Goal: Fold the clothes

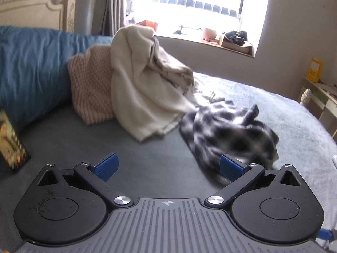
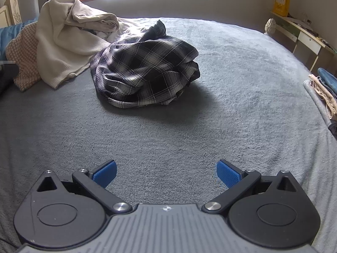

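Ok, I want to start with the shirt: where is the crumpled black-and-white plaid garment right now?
The crumpled black-and-white plaid garment lies bunched on the grey bedspread, ahead and left of centre in the right wrist view, against the cream blanket heap to its left.

Ahead of my fingers (image 2: 228, 174), blue textured rubbery pads on matt black plastic, lies a woven plaid cloth shirt (image 2: 145, 67), soft and creased. The bed (image 2: 231, 97) under them is nappy grey fleece; beyond, a coarse cream blanket (image 2: 63, 42).
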Tool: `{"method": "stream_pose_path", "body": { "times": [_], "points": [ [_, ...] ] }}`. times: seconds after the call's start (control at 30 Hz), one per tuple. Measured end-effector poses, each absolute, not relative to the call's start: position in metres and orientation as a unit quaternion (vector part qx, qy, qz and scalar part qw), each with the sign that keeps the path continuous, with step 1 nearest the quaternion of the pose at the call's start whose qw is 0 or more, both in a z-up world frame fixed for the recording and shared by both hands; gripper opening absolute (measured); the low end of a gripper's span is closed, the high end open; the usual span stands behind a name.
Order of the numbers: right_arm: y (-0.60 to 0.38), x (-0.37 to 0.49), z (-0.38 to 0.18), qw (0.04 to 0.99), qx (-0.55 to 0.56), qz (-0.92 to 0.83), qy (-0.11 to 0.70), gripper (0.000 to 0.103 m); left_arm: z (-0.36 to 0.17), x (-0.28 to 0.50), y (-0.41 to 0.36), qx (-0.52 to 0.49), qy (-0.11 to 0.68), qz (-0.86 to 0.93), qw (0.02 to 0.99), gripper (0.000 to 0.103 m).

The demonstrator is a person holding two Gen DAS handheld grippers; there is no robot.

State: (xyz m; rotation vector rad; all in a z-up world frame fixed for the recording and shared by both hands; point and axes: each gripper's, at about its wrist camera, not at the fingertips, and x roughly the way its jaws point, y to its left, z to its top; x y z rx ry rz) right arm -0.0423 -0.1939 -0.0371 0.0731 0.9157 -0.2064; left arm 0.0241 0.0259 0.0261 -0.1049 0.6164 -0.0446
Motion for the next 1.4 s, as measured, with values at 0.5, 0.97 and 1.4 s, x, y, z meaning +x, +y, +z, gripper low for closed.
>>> {"method": "stream_pose_path", "body": {
  "times": [0.5, 0.97, 1.4],
  "points": [
    [-0.214, -0.033, -0.046, 0.931, 0.049, -0.050, 0.359, 0.103, -0.019, 0.066, 0.010, -0.018, 0.311, -0.001, 0.950, 0.103],
    [-0.234, -0.023, -0.081, 0.937, 0.070, -0.049, 0.339, 0.103, -0.034, 0.096, 0.051, -0.054, 0.310, 0.069, 0.947, 0.103],
    [-0.251, -0.011, -0.057, 0.945, 0.066, -0.056, 0.315, 0.103, -0.062, 0.099, 0.015, -0.035, 0.331, -0.013, 0.943, 0.103]
  ]
}}
